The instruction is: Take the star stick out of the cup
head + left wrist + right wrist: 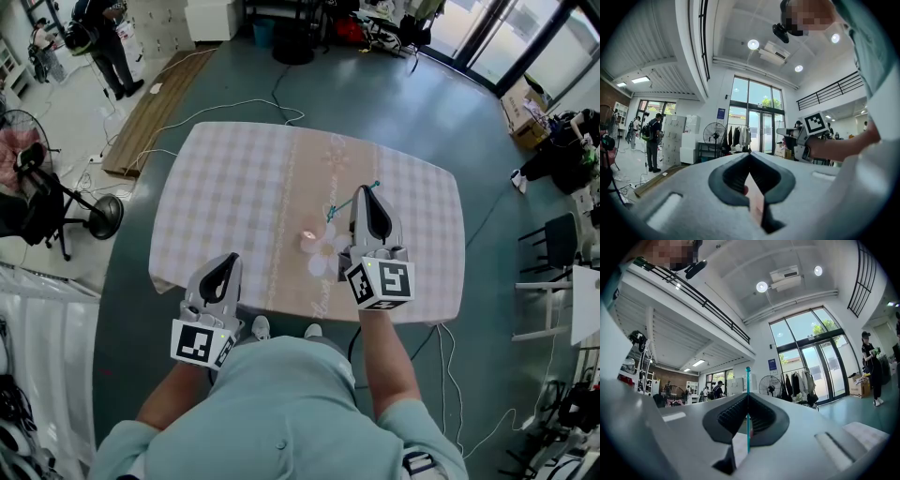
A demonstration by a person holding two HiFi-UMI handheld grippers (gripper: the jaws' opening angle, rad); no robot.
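A small pink cup (307, 241) stands on the checked tablecloth (234, 197) near the table's middle. My right gripper (365, 190) hovers to the right of the cup and is shut on a thin teal star stick (351, 202). The stick slants down-left from the jaw tips, and its lower end hangs a little above and right of the cup, clear of it. In the right gripper view the stick (748, 418) runs straight up between the closed jaws of the right gripper (748, 397). My left gripper (228, 259) is shut and empty at the table's near edge, left of the cup; its jaws (750, 155) point out into the room.
The table has a flower print (328, 251) beside the cup. A standing fan (56, 202) is on the floor at the left, cables (234, 105) lie beyond the far edge, and chairs (558, 253) stand at the right. A person (103, 42) stands far back left.
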